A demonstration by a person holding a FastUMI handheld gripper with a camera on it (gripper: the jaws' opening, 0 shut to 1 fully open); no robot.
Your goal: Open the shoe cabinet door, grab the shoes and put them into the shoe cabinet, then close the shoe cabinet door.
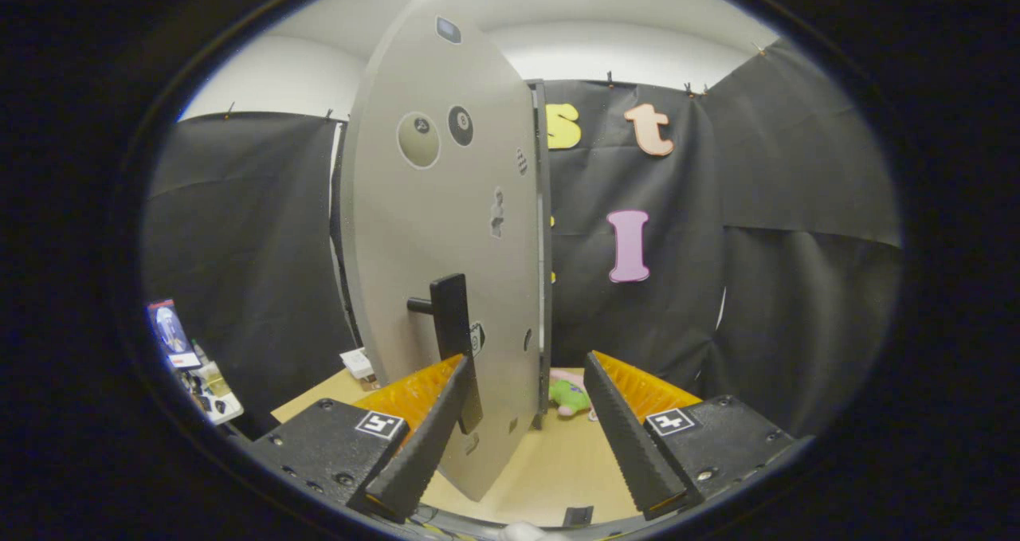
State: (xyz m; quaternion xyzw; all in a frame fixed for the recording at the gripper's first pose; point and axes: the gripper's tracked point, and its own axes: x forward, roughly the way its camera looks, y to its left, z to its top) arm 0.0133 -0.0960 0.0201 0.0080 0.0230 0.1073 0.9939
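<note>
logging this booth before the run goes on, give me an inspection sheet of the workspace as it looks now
surface: tan tabletop, bare ahead of the fingers
job's things: grey cabinet door swung open, edge toward the camera; black handle beside the left finger; small green and pink shoes beyond the door's edge
clutter: white box behind the door; small items on a side shelf
grippers: gripper open, fingers apart, nothing pressed between them
cables: nothing seen
surroundings: black cloth wall, white wall above

Door (446, 230) ahead, shoes (570, 395) behind.
</note>
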